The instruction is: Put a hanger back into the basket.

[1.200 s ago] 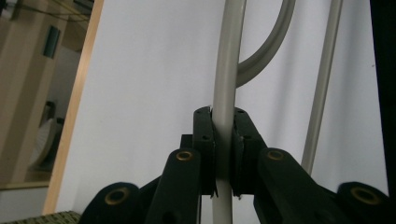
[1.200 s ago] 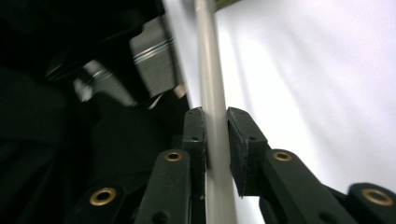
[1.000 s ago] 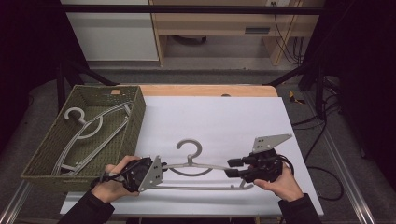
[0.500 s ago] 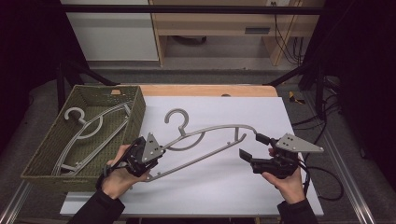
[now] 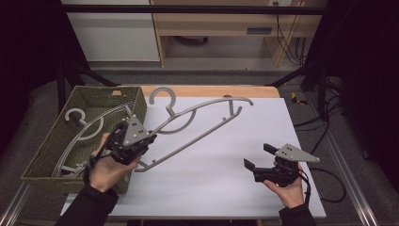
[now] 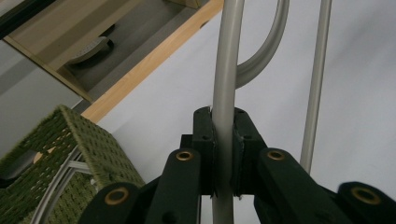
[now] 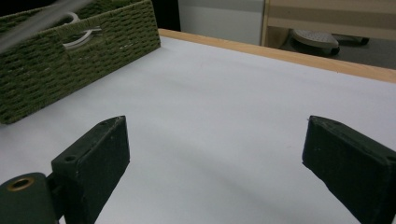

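The table (image 5: 226,165) carries a green basket (image 5: 51,146) at its left, with hangers in it. A grey hanger (image 5: 197,125) is raised beside the basket, clamped in the left gripper (image 5: 134,141). The right gripper (image 5: 259,157) rests wide and empty, near right. Likely next: swing the hanger left into the basket.

A pale grey metal coat hanger (image 5: 197,123) is showing against the plain white tabletop (image 5: 226,155), which is edged in light wood at the far side. The woven olive-green basket (image 5: 56,141) is holding similar grey hangers (its weave is a tight, ribbed pattern). Both black two-jaw grippers (image 5: 136,143) (image 5: 258,156) are carrying grey plates and brass-coloured rivets.
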### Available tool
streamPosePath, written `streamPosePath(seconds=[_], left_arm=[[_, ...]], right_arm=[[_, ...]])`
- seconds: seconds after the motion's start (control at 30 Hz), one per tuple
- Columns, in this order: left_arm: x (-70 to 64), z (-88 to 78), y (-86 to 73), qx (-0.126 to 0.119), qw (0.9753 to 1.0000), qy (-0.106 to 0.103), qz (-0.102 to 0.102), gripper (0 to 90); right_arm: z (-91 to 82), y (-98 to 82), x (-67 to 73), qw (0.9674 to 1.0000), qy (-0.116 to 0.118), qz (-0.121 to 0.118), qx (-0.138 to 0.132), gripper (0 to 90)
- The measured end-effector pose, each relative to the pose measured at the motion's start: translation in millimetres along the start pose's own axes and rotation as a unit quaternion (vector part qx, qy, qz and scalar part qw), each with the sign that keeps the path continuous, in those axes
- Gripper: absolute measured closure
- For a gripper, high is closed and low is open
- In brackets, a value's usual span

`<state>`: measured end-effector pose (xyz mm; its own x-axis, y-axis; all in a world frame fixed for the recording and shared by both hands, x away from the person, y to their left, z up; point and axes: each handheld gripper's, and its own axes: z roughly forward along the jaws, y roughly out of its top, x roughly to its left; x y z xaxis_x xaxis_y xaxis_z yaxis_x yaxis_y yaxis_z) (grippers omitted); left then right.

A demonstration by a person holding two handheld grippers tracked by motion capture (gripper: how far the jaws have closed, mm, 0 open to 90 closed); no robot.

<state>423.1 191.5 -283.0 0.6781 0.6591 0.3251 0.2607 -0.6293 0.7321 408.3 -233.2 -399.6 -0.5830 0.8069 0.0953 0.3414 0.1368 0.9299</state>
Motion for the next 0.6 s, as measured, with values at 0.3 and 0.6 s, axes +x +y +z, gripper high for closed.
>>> streamPosePath(seconds=[0.3,0.6], left_arm=[[33.2,-34.2,3.4,-0.013,0.9997,0.020,-0.012,82.6],[72.5,-49.0,-15.3,0.004,0.9977,0.060,-0.031,82.5]], right_arm=[[0.3,-5.1,-2.8,0.9999,-0.011,-0.002,0.008,7.2],[0.8,-5.4,-1.6,0.9998,-0.011,-0.006,0.013,7.0]])
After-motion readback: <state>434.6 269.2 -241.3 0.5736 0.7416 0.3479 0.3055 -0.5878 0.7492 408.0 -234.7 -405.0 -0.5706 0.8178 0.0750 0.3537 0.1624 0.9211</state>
